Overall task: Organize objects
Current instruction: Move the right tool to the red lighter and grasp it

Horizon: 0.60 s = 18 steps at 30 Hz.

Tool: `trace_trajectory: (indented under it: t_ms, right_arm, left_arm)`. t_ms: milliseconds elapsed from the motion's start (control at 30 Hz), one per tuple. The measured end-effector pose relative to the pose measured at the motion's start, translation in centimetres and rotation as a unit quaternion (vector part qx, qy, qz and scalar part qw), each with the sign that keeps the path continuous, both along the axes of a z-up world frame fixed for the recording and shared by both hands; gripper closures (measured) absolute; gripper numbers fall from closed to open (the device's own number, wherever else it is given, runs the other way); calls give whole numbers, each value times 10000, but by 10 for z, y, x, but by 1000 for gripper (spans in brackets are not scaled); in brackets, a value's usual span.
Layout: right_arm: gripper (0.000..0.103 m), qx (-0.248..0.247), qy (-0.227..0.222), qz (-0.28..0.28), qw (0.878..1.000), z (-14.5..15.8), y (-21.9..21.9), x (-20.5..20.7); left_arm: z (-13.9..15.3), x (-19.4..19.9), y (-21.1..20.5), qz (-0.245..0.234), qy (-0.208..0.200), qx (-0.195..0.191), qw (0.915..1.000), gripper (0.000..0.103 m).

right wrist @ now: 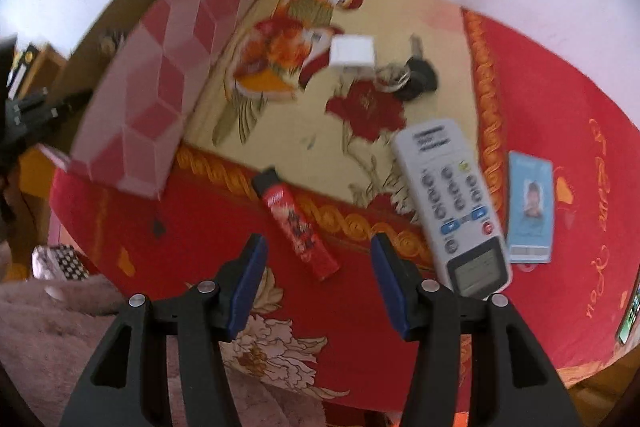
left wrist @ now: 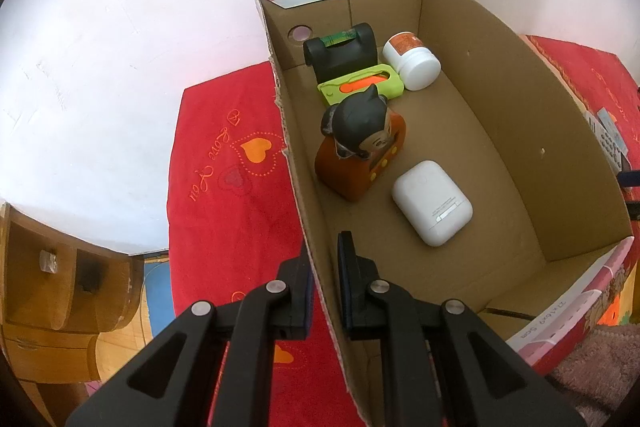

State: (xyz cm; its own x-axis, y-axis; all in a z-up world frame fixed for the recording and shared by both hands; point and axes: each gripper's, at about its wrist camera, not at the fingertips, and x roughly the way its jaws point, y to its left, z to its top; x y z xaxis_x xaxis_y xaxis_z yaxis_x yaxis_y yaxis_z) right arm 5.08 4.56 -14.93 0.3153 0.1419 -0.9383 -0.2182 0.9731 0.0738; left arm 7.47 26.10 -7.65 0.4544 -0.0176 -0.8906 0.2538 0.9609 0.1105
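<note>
My left gripper (left wrist: pixel 325 269) is shut on the left wall of a cardboard box (left wrist: pixel 516 131), one finger inside and one outside. In the box lie a white earbud case (left wrist: pixel 432 203), an orange toy with a dark cartoon head (left wrist: pixel 358 151), a green and orange case (left wrist: pixel 360 85), a black item (left wrist: pixel 340 55) and a white pill bottle (left wrist: pixel 412 61). My right gripper (right wrist: pixel 318 279) is open and empty above a red lighter (right wrist: pixel 298 225). A white remote (right wrist: pixel 456 203), an ID card (right wrist: pixel 530 207), a white cube (right wrist: pixel 354 53) and keys (right wrist: pixel 412 77) lie on the cloth. The box's pink side (right wrist: pixel 160 83) shows at left.
A red and yellow flowered cloth (right wrist: pixel 560 115) covers the table against a white wall. A wooden cabinet (left wrist: pixel 60 287) stands lower left in the left wrist view. A pinkish fuzzy fabric (right wrist: pixel 48 339) lies at the near left. A phone edge (right wrist: pixel 630 315) shows at far right.
</note>
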Motion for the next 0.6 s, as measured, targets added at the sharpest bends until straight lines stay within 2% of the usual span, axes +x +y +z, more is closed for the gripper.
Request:
trace_trajectory:
  t_ms: [233, 300, 333, 367, 467, 600]
  right_arm:
    - [48, -324, 120, 204, 9992, -21, 17, 3]
    - [51, -460, 54, 260, 9986, -22, 22, 1]
    - [54, -572, 28, 304, 9979, -23, 25, 0]
    - [63, -557, 20, 350, 9978, -23, 28, -1]
    - [78, -584, 6, 476, 9972, -22, 36, -4]
    - [82, -583, 21, 516, 9970, -25, 43, -8]
  left_arm:
    - [0, 1, 1, 27, -4, -19, 10000, 94]
    - [0, 1, 1, 33, -11, -21, 10000, 94]
    - [0, 1, 1, 37, -8, -26, 10000, 94]
    - [0, 1, 1, 42, -5, -34, 10000, 94]
    - [1, 1, 2, 42, -9, -41, 10000, 94]
    - [1, 1, 2, 45, -9, -47, 10000, 94]
